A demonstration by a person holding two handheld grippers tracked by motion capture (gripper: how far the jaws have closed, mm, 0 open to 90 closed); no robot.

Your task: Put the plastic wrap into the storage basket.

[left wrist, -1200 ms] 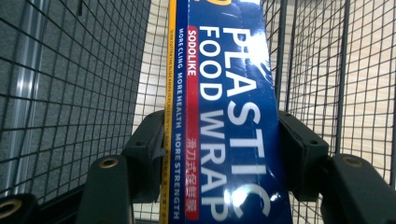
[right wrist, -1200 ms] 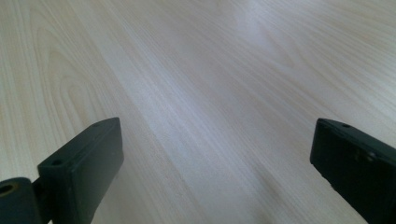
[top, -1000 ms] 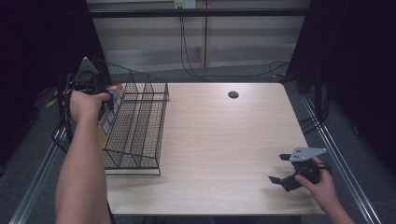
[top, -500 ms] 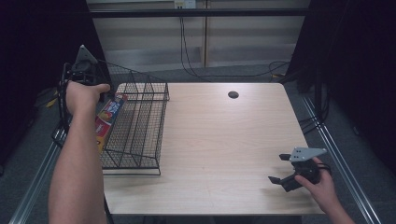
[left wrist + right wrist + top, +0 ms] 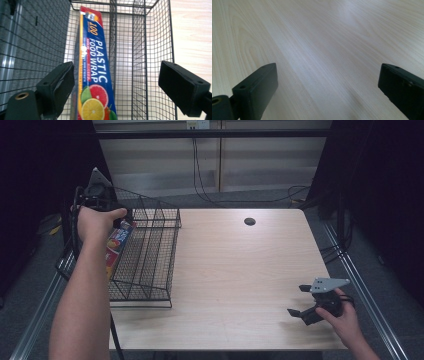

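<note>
My left gripper (image 5: 117, 82) has just been opening; its jaws now stand wide, gripping nothing. The wrap box (image 5: 93, 72), released, leans along the basket's (image 5: 150, 270) left wall. Placement looks done.

The left forearm reaches up along the table's left edge, its hand (image 5: 97, 222) holding the left gripper (image 5: 127, 215) raised near the far-left corner; the jaws have just been opening and stand wide apart, pads pressing on nothing. At the near-right corner the right hand (image 5: 342, 317) holds the right gripper (image 5: 299, 300) low over the tabletop, pointing toward the left edge, its grey three-cornered plate uppermost and its jaws spread wide with nothing between them.
</note>
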